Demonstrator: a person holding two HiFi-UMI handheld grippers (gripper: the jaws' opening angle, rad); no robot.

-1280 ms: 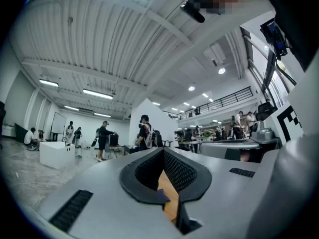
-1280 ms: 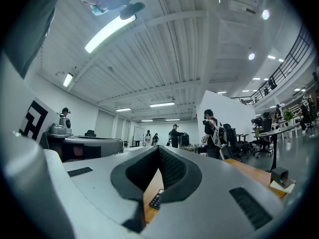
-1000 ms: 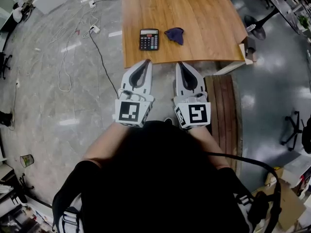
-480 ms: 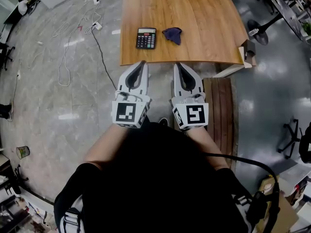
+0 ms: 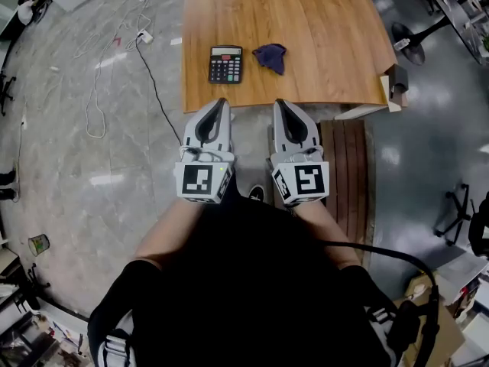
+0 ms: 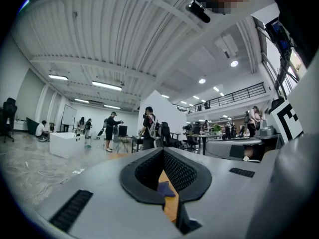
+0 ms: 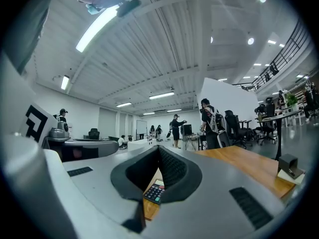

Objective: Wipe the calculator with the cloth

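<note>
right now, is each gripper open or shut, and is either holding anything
Left gripper: shut, holding nothing.
Right gripper: shut, holding nothing.

black calculator (image 5: 225, 64) flat on table, crumpled, seemingly dark-blue cloth (image 5: 271, 56) beside

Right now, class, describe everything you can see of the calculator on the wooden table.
The calculator is a dark, flat rectangle, plastic by its look, with a pale display strip along its far edge and rows of small keys below. It lies face up on the wooden table, near the table's front left corner. The dark blue cloth lies just to its right, apart. Only the table touches it.
</note>
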